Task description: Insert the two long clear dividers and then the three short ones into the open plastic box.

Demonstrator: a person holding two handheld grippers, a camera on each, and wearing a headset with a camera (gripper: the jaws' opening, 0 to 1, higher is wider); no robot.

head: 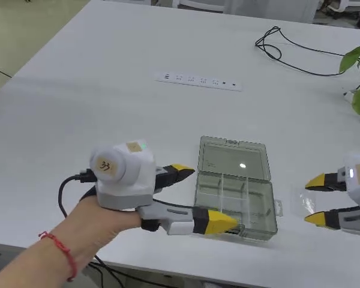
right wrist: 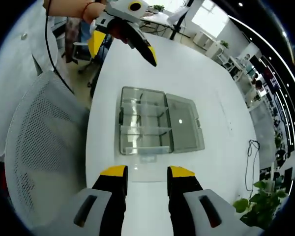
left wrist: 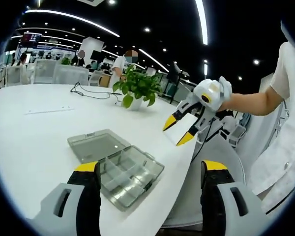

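Smooth white table (head: 108, 108), clear rectangular plastic box (head: 233, 161)

Your left gripper (head: 213, 198) hides the near left corner of the box (head: 240, 192). Your right gripper (head: 306, 203) is cut off by the head view's right edge. The clear dividers (right wrist: 145, 129) inside are too faint to count.

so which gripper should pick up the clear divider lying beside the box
Probably right. The right gripper, jaws open, faces the clear divider beside the box; the left gripper hovers over its other side.
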